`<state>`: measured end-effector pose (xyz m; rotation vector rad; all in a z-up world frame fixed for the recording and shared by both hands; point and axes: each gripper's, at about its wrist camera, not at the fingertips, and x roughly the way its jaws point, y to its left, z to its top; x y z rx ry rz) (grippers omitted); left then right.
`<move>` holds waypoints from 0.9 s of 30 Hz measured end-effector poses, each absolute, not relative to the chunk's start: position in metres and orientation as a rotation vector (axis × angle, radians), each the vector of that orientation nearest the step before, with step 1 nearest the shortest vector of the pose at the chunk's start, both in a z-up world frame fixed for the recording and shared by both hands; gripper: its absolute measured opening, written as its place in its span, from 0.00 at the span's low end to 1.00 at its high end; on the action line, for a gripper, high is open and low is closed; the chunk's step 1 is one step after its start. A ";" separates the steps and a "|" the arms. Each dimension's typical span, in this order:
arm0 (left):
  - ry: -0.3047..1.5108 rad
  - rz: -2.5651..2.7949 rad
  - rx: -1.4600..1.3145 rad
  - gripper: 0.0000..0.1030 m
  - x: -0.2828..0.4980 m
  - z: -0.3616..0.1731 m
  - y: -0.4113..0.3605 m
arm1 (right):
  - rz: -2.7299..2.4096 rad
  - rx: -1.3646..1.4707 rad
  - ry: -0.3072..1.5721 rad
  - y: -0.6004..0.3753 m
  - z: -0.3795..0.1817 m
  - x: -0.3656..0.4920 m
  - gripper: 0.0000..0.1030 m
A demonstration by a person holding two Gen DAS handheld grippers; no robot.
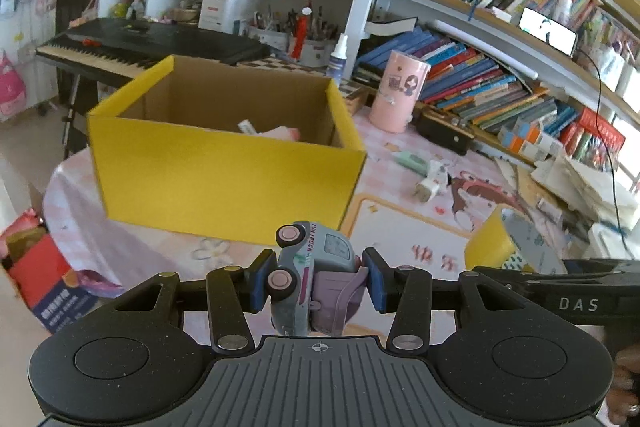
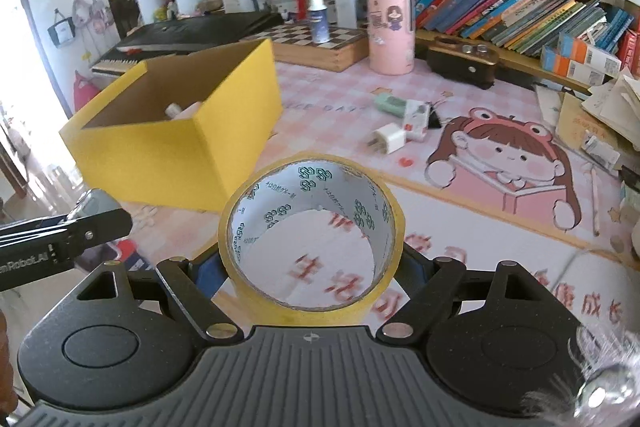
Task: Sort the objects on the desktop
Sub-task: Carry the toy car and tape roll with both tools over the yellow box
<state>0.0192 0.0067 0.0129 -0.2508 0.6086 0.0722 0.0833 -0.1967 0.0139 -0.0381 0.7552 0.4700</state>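
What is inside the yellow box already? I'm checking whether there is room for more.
Inside the yellow box a pink item and a white tube-like item lie near the back right corner. The box's front wall hides most of the floor, so anything lying there cannot be seen.

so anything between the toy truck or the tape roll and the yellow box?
Nothing visible. The left gripper holds the toy truck and the right gripper the tape roll. Only bare mat lies before the yellow box, whose top is open, with some items already at the bottom.

Pink cartoon-print table [image 2: 500, 99] bears a yellow box [image 2: 176, 151], charger [image 2: 387, 143].
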 end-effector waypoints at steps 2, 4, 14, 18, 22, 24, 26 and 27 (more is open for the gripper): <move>0.608 0.061 -0.227 0.44 0.011 0.013 0.011 | 0.473 -0.043 0.755 -0.188 0.014 0.071 0.80; 0.610 0.046 -0.219 0.44 0.003 0.013 0.015 | 0.474 -0.050 0.759 -0.180 0.014 0.061 0.80; 0.625 0.013 -0.181 0.44 -0.034 0.008 0.044 | 0.470 -0.065 0.791 -0.143 0.006 0.011 0.80; 0.624 0.006 -0.174 0.44 -0.046 0.007 0.056 | 0.486 -0.064 0.798 -0.129 0.002 -0.007 0.80; 0.622 0.004 -0.163 0.44 -0.056 0.007 0.067 | 0.496 -0.064 0.793 -0.116 0.002 -0.020 0.80; 0.615 0.002 -0.157 0.44 -0.061 0.008 0.070 | 0.500 -0.066 0.789 -0.110 0.002 -0.024 0.80; 0.608 0.007 -0.159 0.44 -0.067 0.009 0.075 | 0.508 -0.071 0.789 -0.104 0.003 -0.029 0.80; 0.605 0.011 -0.161 0.44 -0.069 0.010 0.077 | 0.513 -0.075 0.787 -0.100 0.003 -0.031 0.80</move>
